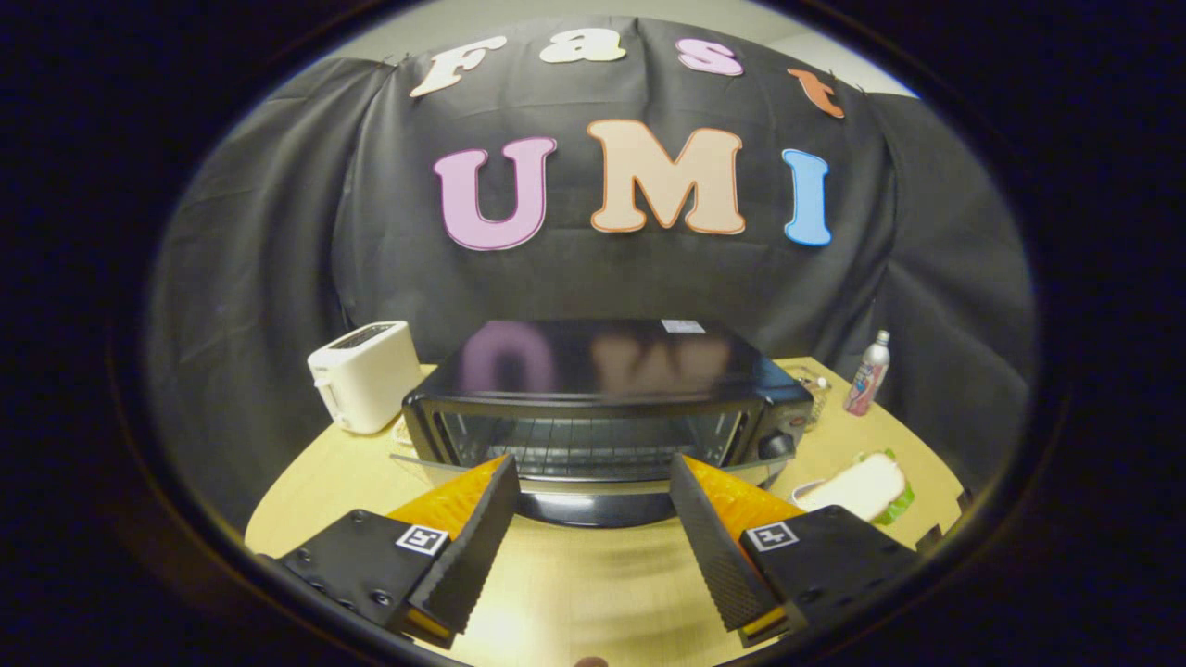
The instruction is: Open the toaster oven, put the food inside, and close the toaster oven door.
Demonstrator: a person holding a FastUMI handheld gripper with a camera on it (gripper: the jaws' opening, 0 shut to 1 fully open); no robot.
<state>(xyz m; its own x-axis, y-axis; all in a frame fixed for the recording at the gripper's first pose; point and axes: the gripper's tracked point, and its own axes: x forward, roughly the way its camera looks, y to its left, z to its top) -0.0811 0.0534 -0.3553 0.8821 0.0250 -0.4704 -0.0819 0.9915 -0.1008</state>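
Note:
A black toaster oven (602, 389) stands on the wooden table just beyond my fingers. Its glass door (593, 496) is folded down flat toward me, and the wire rack (584, 449) inside shows with nothing on it. The food, a sandwich with white bread and green lettuce (862, 486), lies on the table to the right of the oven, beyond my right finger. My gripper (593, 472) is open, fingertips just over the lowered door's front edge, with nothing between them.
A white pop-up toaster (364, 373) stands left of the oven. A small bottle (868, 373) stands at the back right near the table edge. Bare light wooden tabletop (593, 584) lies under my fingers. Black cloth hangs behind.

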